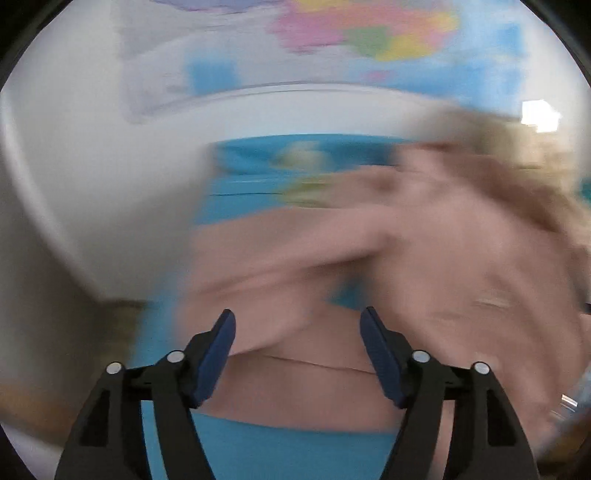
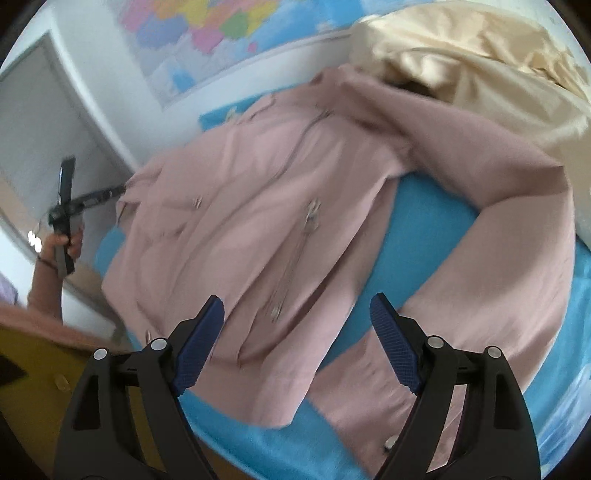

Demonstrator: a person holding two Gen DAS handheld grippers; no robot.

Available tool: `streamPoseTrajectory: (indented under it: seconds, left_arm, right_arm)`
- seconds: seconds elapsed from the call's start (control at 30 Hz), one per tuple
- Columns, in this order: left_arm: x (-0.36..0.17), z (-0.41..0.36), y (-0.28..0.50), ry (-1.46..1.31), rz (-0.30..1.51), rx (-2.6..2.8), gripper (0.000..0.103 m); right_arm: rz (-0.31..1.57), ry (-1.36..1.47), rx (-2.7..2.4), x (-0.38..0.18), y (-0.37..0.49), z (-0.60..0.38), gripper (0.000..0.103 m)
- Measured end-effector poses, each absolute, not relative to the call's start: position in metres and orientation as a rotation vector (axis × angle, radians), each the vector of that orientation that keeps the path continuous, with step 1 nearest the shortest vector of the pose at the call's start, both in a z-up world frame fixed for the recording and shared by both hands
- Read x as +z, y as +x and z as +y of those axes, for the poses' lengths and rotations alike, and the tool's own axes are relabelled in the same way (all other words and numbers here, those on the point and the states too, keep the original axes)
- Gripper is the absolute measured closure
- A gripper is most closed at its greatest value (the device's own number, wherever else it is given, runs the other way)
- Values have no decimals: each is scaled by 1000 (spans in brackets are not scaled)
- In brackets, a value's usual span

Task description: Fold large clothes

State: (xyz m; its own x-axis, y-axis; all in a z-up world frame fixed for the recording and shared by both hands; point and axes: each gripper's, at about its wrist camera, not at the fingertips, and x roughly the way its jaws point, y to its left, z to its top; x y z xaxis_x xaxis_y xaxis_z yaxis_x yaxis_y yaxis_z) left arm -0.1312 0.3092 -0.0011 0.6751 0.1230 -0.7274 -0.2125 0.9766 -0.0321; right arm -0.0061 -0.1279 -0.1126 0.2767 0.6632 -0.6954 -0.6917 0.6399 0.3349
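A large pink zip-front jacket [image 2: 236, 206] lies spread on a blue sheet [image 2: 424, 221], zipper up the middle, one sleeve [image 2: 517, 236] bent across the sheet toward me on the right. My right gripper [image 2: 297, 314] is open and empty, hovering above the jacket's hem. In the left wrist view everything is motion-blurred: the pink jacket [image 1: 406, 258] fills the right and middle, and my left gripper [image 1: 297, 321] is open and empty just above its near edge. The left gripper also shows in the right wrist view [image 2: 66, 192], held in a hand off the jacket's left side.
A cream blanket [image 2: 480, 66] is heaped at the far right of the bed, touching the jacket's collar. A coloured wall map [image 2: 207, 26] hangs behind the bed. A white wall and door [image 2: 40, 122] stand to the left. A yellow surface [image 2: 33, 387] is at lower left.
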Motion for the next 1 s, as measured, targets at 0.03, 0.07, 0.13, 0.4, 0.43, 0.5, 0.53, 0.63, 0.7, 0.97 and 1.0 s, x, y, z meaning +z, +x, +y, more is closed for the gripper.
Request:
streamPoseTrajectory:
  seconds: [0.03,0.07,0.13,0.4,0.43,0.5,0.53,0.63,0.7,0.97,1.0]
  left_arm:
    - [-3,302,-136,-151,789,102,31]
    - [-5,293,-141,-190,772,-4,24]
    - [-11,277,-145,-225,769,-122,12]
    - [-66,248,-145,-307,946,-232,69]
    - [-67,250,-147,-329,952,-219,100]
    - [-61,265,-154,-430,917,-242,99]
    - [-57,266,-158,-434,891,-259,99]
    - [-37,269,-178,-420,837,-358,96]
    - [-31,268,-183,-373,851,-356,89]
    - [27,268,-184,-174,663,-283,28]
    - [32,265,-173,-158,651,-286,28]
  right_arm:
    - [918,-52,914,-115,-9,-125,24]
    - [926,-69,922,-119,-11,-120,25]
    - [938,-83,925,-128,-10,-113,28]
    - [969,165,1005,-126,-6,-128,98]
    - [963,199,1026,-119,-11,-131,98]
    - [926,243,1084,-97,-30,-141,98]
    - [909,249,1113,-89,-38,-144,99]
    - [901,164,1111,-78,-61,-149,97]
    - [995,138,1041,-96,-58,-150,86]
    - [832,-61,808,-51,-24,-147,37]
    - [778,-100,766,-40,-13,-135,37]
